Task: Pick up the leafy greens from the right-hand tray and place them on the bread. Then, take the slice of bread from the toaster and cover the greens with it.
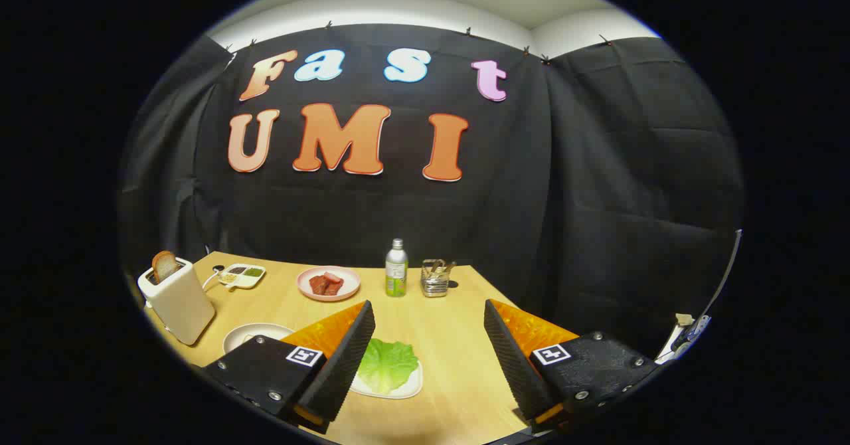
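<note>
My gripper (428, 358) hangs open above the wooden table (458, 339), nothing between its fingers. A green lettuce leaf (387, 363) lies on a white tray (406, 388) just right of my left finger (348, 358), partly hidden by it. Left of that finger, a white plate (252, 334) peeks out; the finger hides what is on it. At the table's far left stands a white toaster (178, 301) with a browned slice of bread (164, 265) sticking out of its slot.
A pink plate with red meat pieces (328, 283) sits at the back centre. Beside it stand a green-labelled bottle (396, 269) and a metal mesh holder (436, 277). A small white condiment dish (242, 275) lies near the toaster. Black cloth walls the booth.
</note>
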